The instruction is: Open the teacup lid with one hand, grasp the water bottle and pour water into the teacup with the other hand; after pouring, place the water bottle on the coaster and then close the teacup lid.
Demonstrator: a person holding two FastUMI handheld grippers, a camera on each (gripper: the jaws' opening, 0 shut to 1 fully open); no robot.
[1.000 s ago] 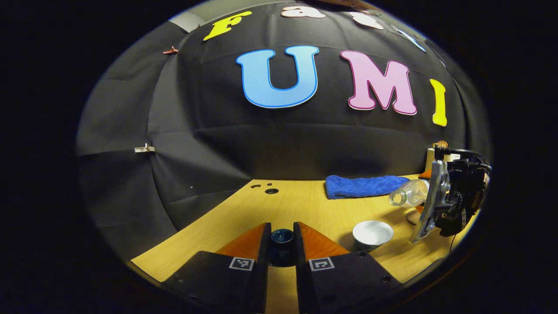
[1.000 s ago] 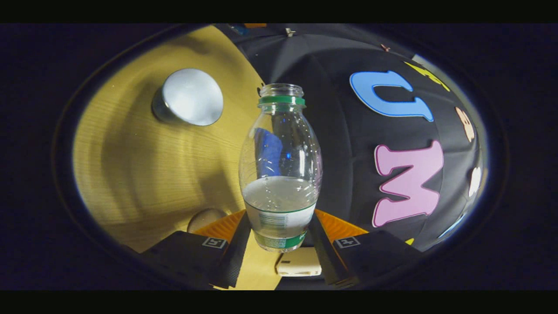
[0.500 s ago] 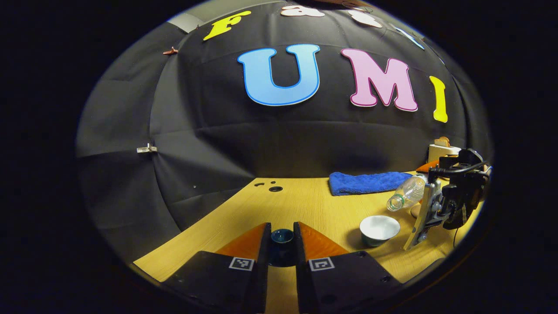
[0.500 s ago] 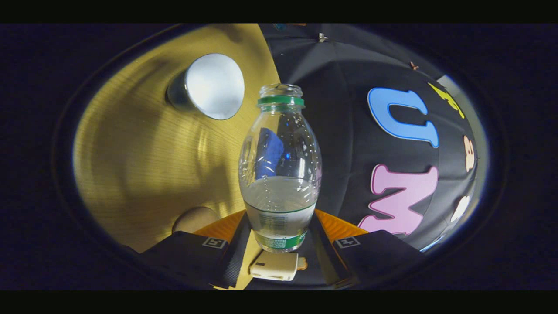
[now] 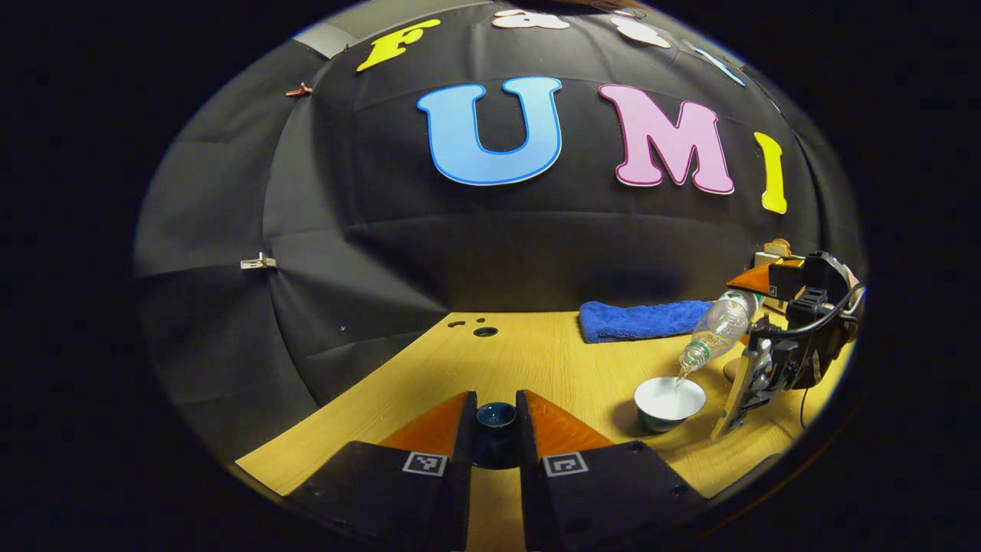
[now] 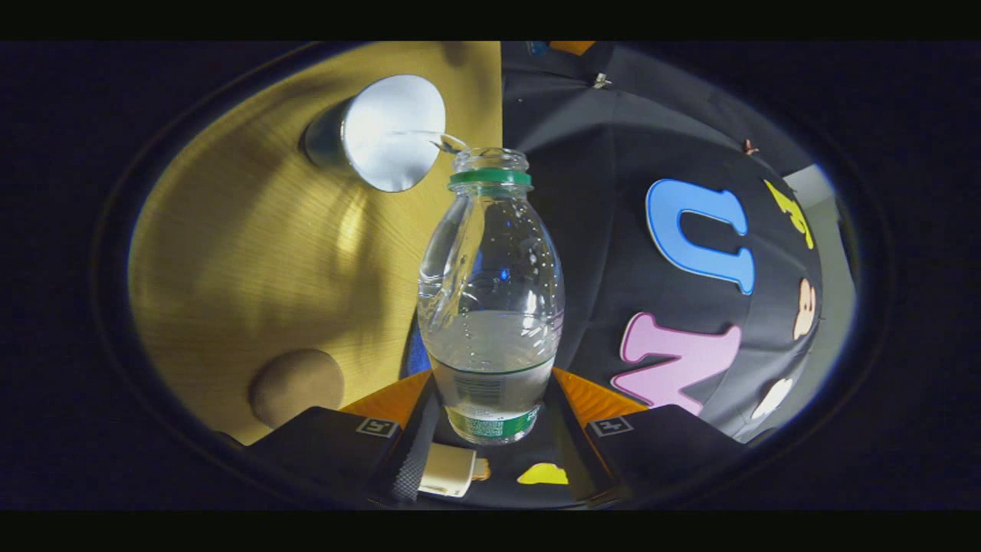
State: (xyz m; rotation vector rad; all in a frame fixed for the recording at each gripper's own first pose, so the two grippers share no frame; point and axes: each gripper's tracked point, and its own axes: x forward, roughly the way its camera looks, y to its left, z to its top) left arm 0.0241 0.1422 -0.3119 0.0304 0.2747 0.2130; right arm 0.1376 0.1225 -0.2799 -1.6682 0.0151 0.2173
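the water bottle (image 6: 490, 307) is gripped between the right gripper's (image 6: 490, 418) fingers and tipped, water being poured into the teacup (image 6: 383, 134). the dark lid (image 5: 496, 418) is clamped by the left gripper (image 5: 496, 429) above the table (image 5: 536, 360).

A blue towel (image 5: 642, 320) lies right of centre on the wooden table (image 5: 529, 360); 3 holes (image 5: 477, 328) sit mid-frame.

water bottle (image 6: 490, 307) tipped further – water now streaming into teacup (image 6: 387, 130)

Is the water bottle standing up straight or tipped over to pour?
Tipped. The water bottle, held by the right gripper, slants mouth-down over the teacup, and a thin stream of water runs from its mouth into the cup.
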